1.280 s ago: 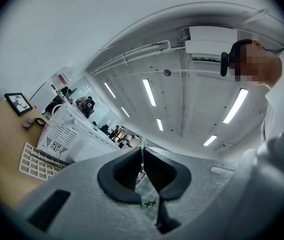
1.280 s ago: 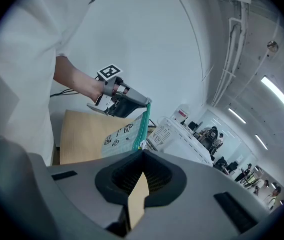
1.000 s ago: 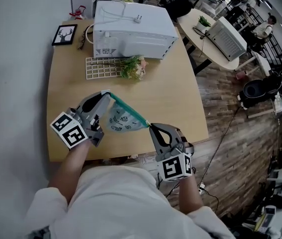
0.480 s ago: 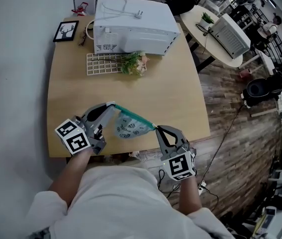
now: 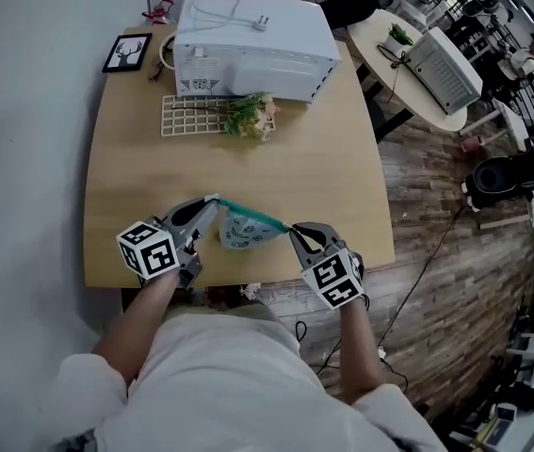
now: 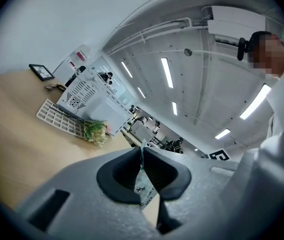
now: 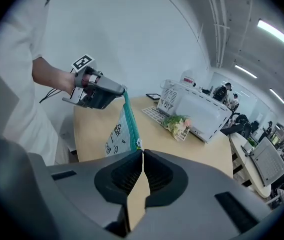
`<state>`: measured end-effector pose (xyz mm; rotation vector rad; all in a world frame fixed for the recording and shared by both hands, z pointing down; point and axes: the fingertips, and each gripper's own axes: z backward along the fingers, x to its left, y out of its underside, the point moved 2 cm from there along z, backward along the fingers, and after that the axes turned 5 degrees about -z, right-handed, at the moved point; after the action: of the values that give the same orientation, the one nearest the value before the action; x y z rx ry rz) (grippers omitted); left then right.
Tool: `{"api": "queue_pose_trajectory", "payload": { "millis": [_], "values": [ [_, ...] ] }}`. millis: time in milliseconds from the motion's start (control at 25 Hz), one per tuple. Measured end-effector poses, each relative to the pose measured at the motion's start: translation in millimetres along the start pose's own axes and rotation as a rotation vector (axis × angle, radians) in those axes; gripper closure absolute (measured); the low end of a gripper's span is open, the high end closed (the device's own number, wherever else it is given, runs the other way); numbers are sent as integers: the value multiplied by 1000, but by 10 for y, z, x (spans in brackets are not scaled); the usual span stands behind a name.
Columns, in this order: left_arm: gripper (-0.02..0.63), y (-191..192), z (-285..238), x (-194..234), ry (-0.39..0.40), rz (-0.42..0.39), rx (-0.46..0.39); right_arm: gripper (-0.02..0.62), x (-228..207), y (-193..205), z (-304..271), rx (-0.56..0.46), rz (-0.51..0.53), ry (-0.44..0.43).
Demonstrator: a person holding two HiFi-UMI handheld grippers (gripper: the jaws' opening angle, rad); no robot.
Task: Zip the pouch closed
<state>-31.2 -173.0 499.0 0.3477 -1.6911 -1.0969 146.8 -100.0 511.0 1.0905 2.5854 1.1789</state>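
A pale pouch (image 5: 243, 232) with printed figures and a teal zipper edge (image 5: 252, 213) hangs stretched between my two grippers, over the front of the wooden table (image 5: 135, 186). My left gripper (image 5: 213, 202) is shut on the pouch's left corner; in the left gripper view its fabric (image 6: 143, 184) is pinched between the pads of that gripper (image 6: 142, 151). My right gripper (image 5: 292, 231) is shut on the right end of the zipper. In the right gripper view a small white pull (image 7: 138, 143) sits right at the tips of the right gripper (image 7: 142, 155), the pouch (image 7: 117, 134) runs to the left gripper (image 7: 123, 90).
At the table's far end stand a white oven (image 5: 252, 40), a white grid rack (image 5: 189, 117), a small flower bunch (image 5: 250, 116) and a framed picture (image 5: 127, 53). The table's front edge (image 5: 248, 279) lies just below the grippers. A round table (image 5: 408, 59) stands to the right.
Both grippers have sunk toward the table's front with the pouch still stretched between them, and they stand a little closer together. Both stay shut.
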Motion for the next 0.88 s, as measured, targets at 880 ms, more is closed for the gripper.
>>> {"api": "queue_pose_trajectory", "payload": {
  "millis": [880],
  "values": [
    [548,193,-300,548,-253,-40,33,569,-608,340,-826,88,29,98]
  ]
}}
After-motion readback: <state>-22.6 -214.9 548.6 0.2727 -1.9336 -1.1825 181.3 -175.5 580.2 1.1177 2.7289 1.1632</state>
